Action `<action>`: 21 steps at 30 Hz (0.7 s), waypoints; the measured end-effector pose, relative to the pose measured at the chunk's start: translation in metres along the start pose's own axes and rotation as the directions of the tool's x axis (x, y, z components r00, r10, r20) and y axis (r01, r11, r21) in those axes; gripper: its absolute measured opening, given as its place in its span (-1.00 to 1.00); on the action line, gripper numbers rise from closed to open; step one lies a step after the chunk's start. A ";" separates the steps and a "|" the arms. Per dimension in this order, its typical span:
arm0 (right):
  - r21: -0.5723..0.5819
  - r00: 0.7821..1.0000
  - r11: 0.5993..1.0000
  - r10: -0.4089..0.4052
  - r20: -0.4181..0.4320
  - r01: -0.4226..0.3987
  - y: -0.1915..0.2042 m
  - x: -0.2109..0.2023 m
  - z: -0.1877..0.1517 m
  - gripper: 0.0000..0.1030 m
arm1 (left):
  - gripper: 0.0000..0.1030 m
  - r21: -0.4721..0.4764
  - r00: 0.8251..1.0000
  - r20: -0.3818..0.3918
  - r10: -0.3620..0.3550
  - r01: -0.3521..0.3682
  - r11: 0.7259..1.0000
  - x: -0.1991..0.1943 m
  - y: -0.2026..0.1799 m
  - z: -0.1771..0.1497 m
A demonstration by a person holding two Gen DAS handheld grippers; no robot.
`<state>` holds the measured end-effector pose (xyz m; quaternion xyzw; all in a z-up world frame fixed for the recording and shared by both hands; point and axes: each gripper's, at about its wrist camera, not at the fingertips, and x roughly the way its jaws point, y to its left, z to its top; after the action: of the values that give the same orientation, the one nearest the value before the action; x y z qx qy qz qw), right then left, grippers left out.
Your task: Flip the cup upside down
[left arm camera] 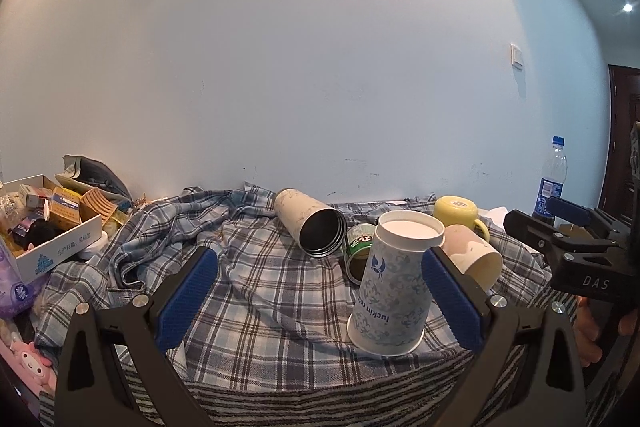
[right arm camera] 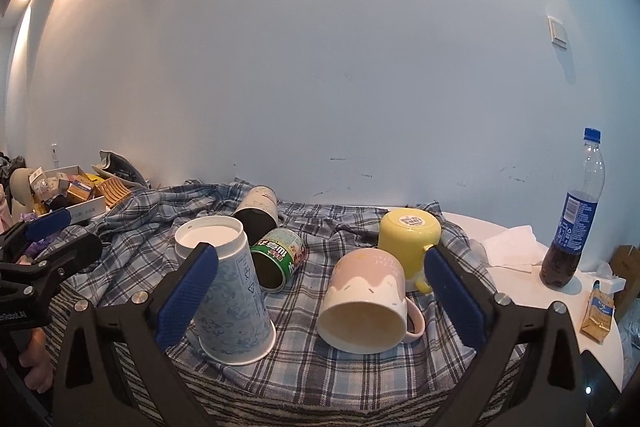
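A blue-patterned paper cup [left arm camera: 390, 287] stands upside down on the plaid cloth [left arm camera: 256, 291], mouth down; it also shows in the right wrist view [right arm camera: 230, 291]. A pink and cream mug [right arm camera: 368, 301] lies on its side, mouth toward me. A yellow mug [right arm camera: 408, 239] stands upside down behind it. My left gripper [left arm camera: 320, 299] is open and empty, its right finger [left arm camera: 452, 299] beside the paper cup. My right gripper [right arm camera: 322, 297] is open and empty, its fingers on either side of the pink mug, short of it.
A marbled metal tumbler [left arm camera: 310, 223] and a green can [left arm camera: 358, 251] lie on their sides behind the paper cup. A box of clutter [left arm camera: 44, 227] sits at far left. A cola bottle [right arm camera: 572, 215], tissue and a packet stand on the white table at right.
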<state>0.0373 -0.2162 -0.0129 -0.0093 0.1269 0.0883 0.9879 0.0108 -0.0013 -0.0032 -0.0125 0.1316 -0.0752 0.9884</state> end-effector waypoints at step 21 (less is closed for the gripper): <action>-0.050 1.000 0.999 0.004 -0.002 -0.004 0.009 0.000 -0.003 1.00 | 1.00 -0.028 1.000 -0.026 -0.002 0.001 1.000 0.004 0.004 -0.001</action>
<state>0.0350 -0.2074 -0.0156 -0.0337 0.1258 0.0933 0.9871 0.0147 0.0021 -0.0057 -0.0253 0.1452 -0.0744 0.9863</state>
